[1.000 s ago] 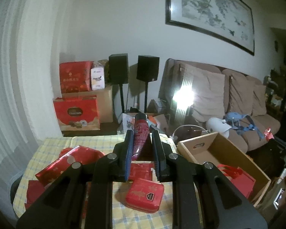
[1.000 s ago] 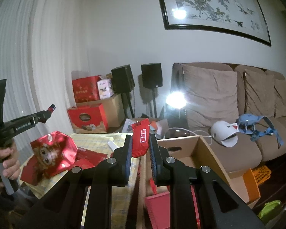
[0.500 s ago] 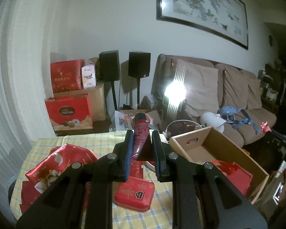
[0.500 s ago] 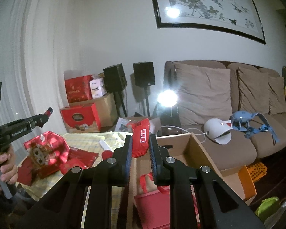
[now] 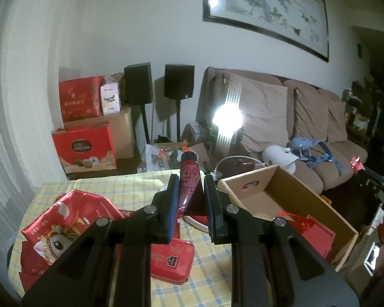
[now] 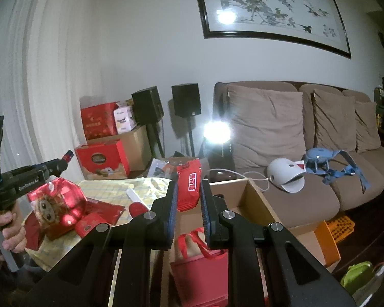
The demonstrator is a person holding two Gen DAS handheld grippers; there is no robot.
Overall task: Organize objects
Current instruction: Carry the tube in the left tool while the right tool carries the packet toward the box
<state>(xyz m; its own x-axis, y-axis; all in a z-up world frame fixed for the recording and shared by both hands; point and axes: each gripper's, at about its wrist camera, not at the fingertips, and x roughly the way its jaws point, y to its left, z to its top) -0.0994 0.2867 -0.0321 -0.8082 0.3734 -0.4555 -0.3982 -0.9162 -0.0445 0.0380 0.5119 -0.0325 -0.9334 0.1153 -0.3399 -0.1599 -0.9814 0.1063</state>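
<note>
— What is the left gripper (image 5: 190, 194) pinching?

— A dark red, glossy, tube-like packet (image 5: 189, 179) with small pale print down its side. It is standing nearly upright between the blue-lined pads, its rounded dark end poking up past the fingertips. The jaws are pressing narrowly on its lower part.

— And the right gripper (image 6: 188, 195)?

— It is clamping a flat bright red wrapper with white characters on a label (image 6: 190, 184). The wrapper is leaning slightly left, crinkled at its top edge, and hanging in the air over the near-left corner of the open brown cardboard box (image 6: 256, 199).

— Where is that box sitting?

— Just right of the table with the yellow checked cloth (image 5: 110, 184). A red bag with looped red handles (image 6: 202, 263) is lying inside it (close to the near end).

— What is lying on the cloth?

— A shiny red foil pack with a cartoon face (image 5: 64, 220) at the left, and a flat red rectangular tin with a dark emblem (image 5: 172, 261) nearer, partly under the left gripper's arms.

— Is the person showing?

— Only a hand (image 6: 9, 232), gripping the left gripper's handle at the far left of the right wrist view.
</note>
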